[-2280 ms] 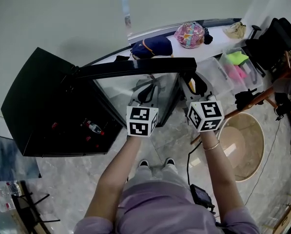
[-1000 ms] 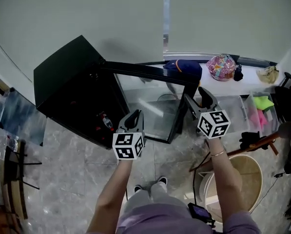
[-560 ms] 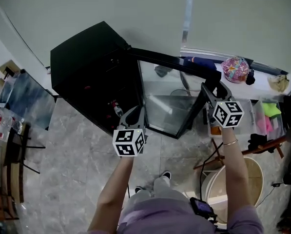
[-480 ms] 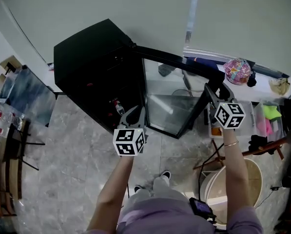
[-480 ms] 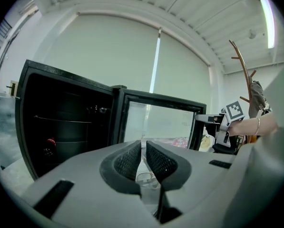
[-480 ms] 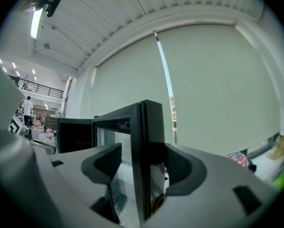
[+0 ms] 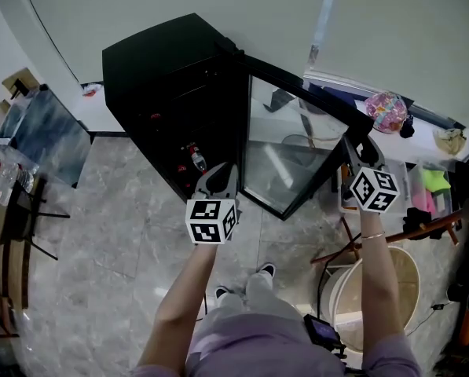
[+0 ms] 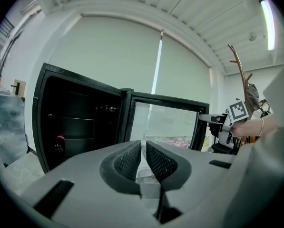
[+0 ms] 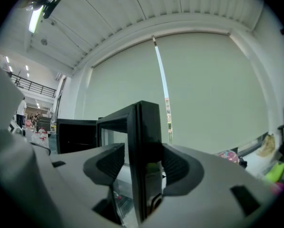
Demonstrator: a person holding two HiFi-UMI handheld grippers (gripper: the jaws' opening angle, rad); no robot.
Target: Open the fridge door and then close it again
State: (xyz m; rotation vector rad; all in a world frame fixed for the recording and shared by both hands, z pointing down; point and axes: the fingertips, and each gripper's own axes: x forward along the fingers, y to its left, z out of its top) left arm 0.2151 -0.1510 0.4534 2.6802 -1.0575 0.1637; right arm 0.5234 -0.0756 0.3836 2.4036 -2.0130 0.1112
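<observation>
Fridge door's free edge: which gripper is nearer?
Right. The right gripper, jaws just closing, grips the fridge door at its free edge; the left gripper hangs before the open fridge, clear of it.

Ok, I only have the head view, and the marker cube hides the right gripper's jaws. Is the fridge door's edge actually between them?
Observer: Yes. In the right gripper view, the free edge of the fridge door stands upright between the jaws of the right gripper. The jaws have just been closing. The pads sit close on both faces, but I cannot tell whether they press on it.
Operator: And the left gripper?
Observer: The left gripper has its jaws nearly together with nothing between them.
Operator: Is it touching the fridge?
Observer: It appears not. In the left gripper view, the open fridge stands apart, beyond the jaws.
</observation>
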